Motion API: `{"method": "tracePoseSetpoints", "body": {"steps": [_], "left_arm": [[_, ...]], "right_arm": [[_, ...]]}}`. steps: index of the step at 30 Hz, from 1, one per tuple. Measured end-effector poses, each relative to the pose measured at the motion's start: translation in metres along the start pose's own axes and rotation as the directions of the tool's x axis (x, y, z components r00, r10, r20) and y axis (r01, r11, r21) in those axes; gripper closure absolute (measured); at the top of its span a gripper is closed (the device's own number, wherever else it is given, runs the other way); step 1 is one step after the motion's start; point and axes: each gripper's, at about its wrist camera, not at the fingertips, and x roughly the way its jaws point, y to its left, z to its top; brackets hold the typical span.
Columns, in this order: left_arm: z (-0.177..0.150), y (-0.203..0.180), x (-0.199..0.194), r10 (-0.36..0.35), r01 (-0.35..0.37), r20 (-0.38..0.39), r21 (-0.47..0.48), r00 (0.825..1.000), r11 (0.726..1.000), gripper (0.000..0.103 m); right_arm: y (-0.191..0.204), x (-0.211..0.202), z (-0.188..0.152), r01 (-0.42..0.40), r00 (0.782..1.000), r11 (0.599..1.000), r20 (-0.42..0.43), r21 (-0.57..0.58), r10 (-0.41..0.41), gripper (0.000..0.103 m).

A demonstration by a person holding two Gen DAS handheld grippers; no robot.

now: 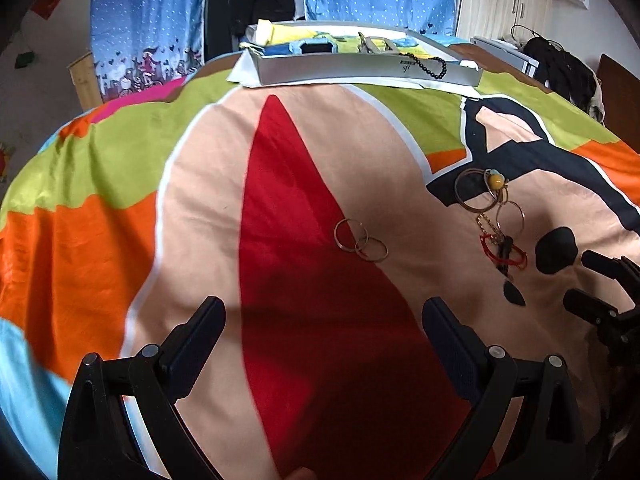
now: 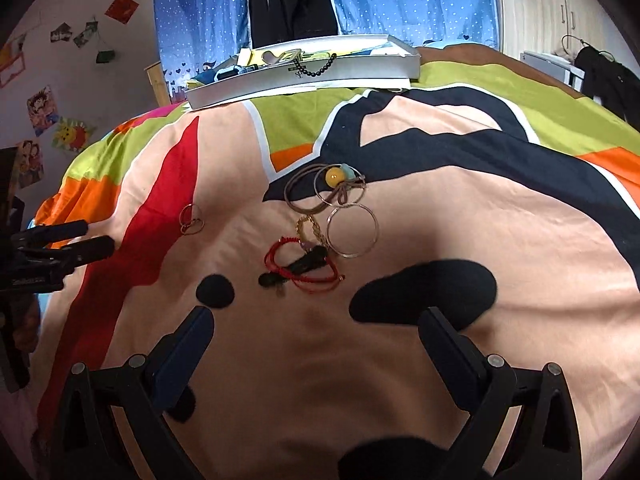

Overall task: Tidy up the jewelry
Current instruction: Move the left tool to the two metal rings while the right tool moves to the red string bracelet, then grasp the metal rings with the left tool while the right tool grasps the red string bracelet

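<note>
Two thin linked rings (image 1: 361,239) lie on the red patch of the bedspread, ahead of my open, empty left gripper (image 1: 324,312). To their right sits a heap of jewelry (image 1: 494,216): a brown cord with a yellow bead (image 2: 335,176), a large clear bangle (image 2: 352,230), a gold chain (image 2: 309,227) and a red cord bracelet (image 2: 308,268). My right gripper (image 2: 316,320) hovers open just short of that heap. The two rings (image 2: 191,219) also show at the left of the right wrist view. A white tray (image 1: 368,70) at the far edge holds items, with black beads (image 1: 430,66) draped over its wall.
The colourful bedspread (image 1: 120,200) covers the whole surface. Blue dotted curtains (image 2: 200,4) and dark hanging clothes stand behind the tray (image 2: 304,76). The other gripper shows at the right edge of the left view (image 1: 604,280) and the left edge of the right view (image 2: 76,240).
</note>
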Motion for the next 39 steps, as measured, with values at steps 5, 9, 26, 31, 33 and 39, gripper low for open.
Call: {"method": "tracePoseSetpoints", "body": {"steps": [5, 9, 26, 31, 33, 39], "left_arm": [[0.018, -0.002, 0.025, -0.029, 0.030, -0.021, 0.026, 0.999, 0.999, 0.007], [0.030, -0.003, 0.047, -0.065, 0.067, -0.042, 0.051, 0.997, 0.996, 0.011], [0.036, 0.004, 0.090, -0.150, 0.160, -0.146, 0.064, 0.978, 0.985, 0.077], [0.027, -0.007, 0.084, -0.182, 0.199, -0.153, 0.101, 0.971, 0.975, 0.080], [0.024, -0.006, 0.080, -0.207, 0.222, -0.155, 0.081, 0.966, 0.972, 0.080], [0.010, -0.003, 0.069, -0.258, 0.266, -0.176, 0.026, 0.950, 0.964, 0.102]], "right_arm": [[0.001, 0.018, 0.010, -0.029, 0.999, 0.999, -0.028, -0.028, 0.028, 0.013], [-0.004, 0.036, 0.014, -0.065, 0.995, 0.998, -0.075, -0.017, 0.063, 0.024], [-0.020, 0.070, 0.028, -0.135, 0.979, 0.989, -0.148, 0.052, 0.142, 0.047], [-0.016, 0.073, 0.028, -0.130, 0.980, 0.991, -0.146, 0.035, 0.134, 0.052], [-0.016, 0.072, 0.027, -0.132, 0.980, 0.990, -0.142, 0.044, 0.137, 0.058], [-0.014, 0.067, 0.021, -0.139, 0.980, 0.989, -0.139, 0.048, 0.145, 0.068]]}}
